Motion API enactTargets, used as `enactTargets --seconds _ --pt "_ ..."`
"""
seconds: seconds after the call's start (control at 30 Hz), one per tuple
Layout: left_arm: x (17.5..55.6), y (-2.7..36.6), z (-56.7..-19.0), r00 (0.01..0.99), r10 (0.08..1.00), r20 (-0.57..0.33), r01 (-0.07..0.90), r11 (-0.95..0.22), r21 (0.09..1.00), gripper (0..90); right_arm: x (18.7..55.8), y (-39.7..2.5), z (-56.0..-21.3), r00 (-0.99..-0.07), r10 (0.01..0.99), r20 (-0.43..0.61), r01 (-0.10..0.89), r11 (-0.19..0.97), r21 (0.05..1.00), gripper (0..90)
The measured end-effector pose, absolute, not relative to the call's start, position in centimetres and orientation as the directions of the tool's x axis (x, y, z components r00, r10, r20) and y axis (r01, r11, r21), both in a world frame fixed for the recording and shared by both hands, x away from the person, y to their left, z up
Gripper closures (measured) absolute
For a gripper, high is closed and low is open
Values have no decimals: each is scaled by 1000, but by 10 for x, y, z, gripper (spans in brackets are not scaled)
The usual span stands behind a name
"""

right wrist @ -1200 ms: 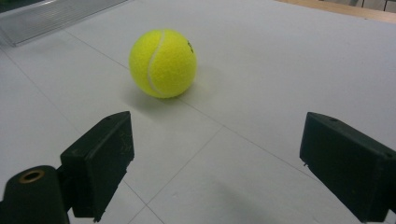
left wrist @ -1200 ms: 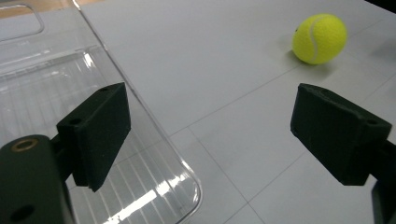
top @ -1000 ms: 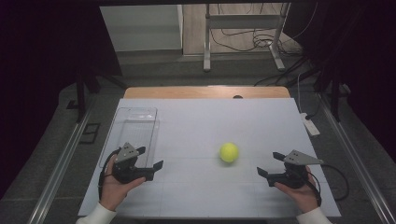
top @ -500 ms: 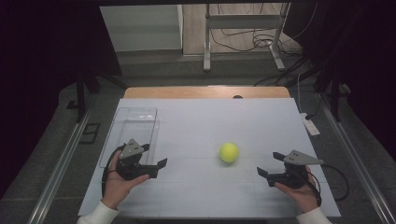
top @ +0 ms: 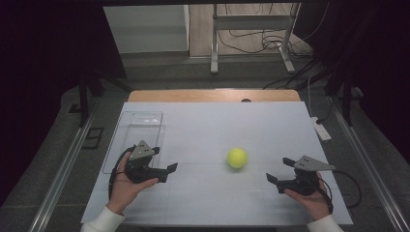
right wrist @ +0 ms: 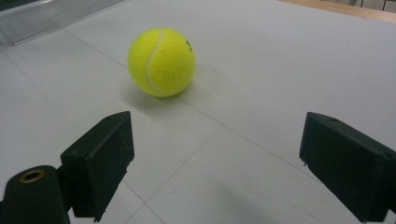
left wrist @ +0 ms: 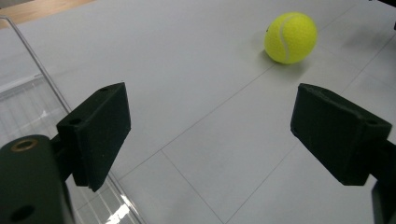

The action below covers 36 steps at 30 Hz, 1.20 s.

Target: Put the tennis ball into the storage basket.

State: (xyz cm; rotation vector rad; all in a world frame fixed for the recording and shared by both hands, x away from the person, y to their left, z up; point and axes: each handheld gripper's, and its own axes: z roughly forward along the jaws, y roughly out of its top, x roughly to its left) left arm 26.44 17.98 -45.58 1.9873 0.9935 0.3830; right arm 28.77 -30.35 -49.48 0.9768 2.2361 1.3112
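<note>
a white table [top: 203,121] carries a clear plastic tray [top: 138,126] just beyond the left gripper [top: 162,172], and a yellow tennis ball [top: 237,157] lying between it and the right gripper [top: 279,174], nearer the right, touching neither. both grippers gape wide and empty. the ball looks light, springy, fuzzy enough to grip but apt to roll, so pinch it across its middle.

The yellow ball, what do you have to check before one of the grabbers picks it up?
1. Tennis ball sits free on the white table, nothing touching it: ok.
2. Right gripper jaws wide open, empty: ok.
3. Left gripper jaws wide open, empty: ok.
4. Ball between the right gripper's jaws: not ok, it lies ahead and off to the left in the right gripper view.
5. Clear tray beside the left gripper, nothing seen in it: ok.
6. Whether the ball is perfectly still: cannot tell.
</note>
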Motion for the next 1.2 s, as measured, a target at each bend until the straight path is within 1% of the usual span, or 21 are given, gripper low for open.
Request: enactTargets --seconds 1.2 --pt "283 158 -453 686 721 -103 501 -365 784 133 288 -304 -496 -692 721 22 379 337 862 104"
